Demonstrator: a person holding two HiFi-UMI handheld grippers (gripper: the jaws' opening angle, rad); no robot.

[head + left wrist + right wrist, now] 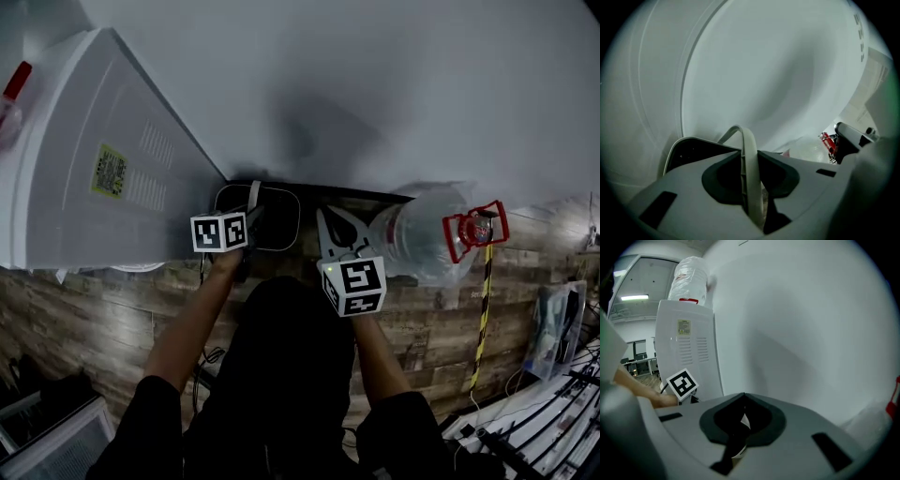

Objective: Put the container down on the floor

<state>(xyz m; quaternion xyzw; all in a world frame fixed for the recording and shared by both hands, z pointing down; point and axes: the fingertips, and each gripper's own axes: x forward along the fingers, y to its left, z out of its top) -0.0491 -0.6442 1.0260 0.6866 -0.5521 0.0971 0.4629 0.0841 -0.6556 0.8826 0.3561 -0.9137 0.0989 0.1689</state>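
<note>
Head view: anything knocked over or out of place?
Large clear plastic water jug with a red handle lies on its side on the wooden floor by the wall, right of the dark container; such jugs normally stand upright.

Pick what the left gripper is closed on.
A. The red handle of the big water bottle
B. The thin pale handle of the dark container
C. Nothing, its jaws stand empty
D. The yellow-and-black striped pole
B: in the left gripper view the left gripper is shut on the thin pale handle, which arches up from the dark container.
</note>
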